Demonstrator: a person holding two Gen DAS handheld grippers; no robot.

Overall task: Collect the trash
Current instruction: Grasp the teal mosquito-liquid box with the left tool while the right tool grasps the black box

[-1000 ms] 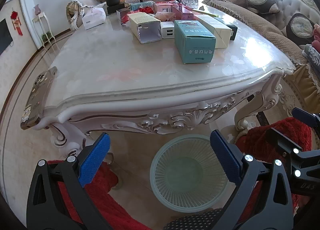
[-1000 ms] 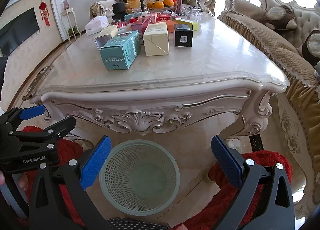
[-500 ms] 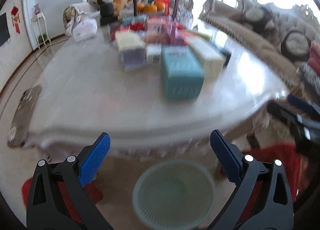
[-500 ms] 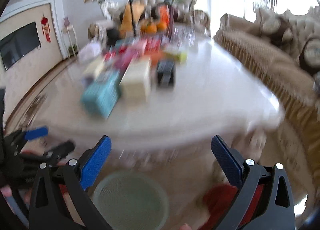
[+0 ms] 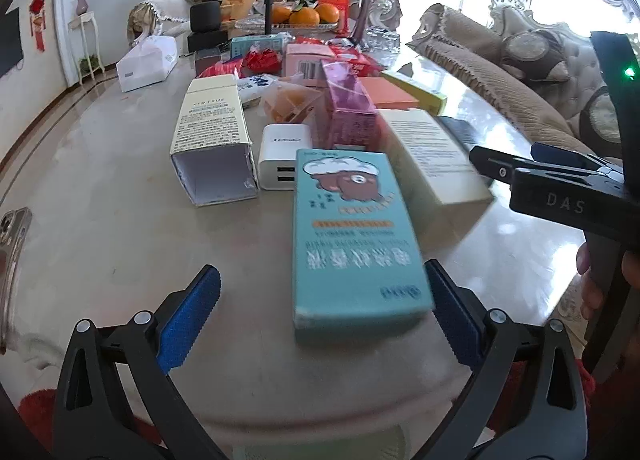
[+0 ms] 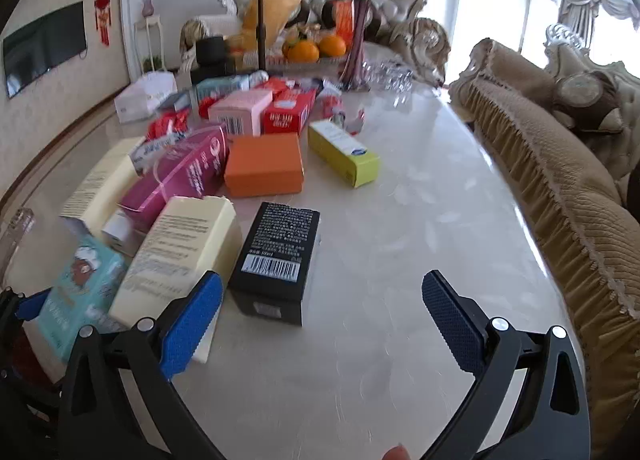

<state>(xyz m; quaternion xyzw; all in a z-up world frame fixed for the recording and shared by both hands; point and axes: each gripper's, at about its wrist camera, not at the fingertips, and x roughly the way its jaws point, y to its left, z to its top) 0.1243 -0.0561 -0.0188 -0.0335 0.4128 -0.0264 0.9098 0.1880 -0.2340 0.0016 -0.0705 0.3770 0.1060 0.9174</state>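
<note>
Several empty boxes lie on the marble table (image 5: 100,228). A teal box (image 5: 352,236) lies just ahead of my open left gripper (image 5: 320,324), near its right finger; it also shows in the right wrist view (image 6: 80,292). A black box (image 6: 278,260) lies just ahead of my open right gripper (image 6: 320,324), with a cream box (image 6: 176,256) by its left finger. The right gripper (image 5: 560,188) also shows at the right of the left wrist view. An open cream carton (image 5: 212,144), a white charger (image 5: 282,162) and a pink box (image 5: 348,112) lie farther back.
An orange box (image 6: 264,164), a yellow-green box (image 6: 344,152), red and pink boxes, a tissue pack (image 5: 146,64), a vase with a rose (image 6: 356,48) and oranges (image 6: 316,48) crowd the far half. A phone (image 5: 10,244) lies at the left edge. A sofa (image 6: 560,180) runs along the right.
Both grippers have risen from near the floor to above the tabletop and moved in toward the boxes. The green waste basket has dropped out of view.
</note>
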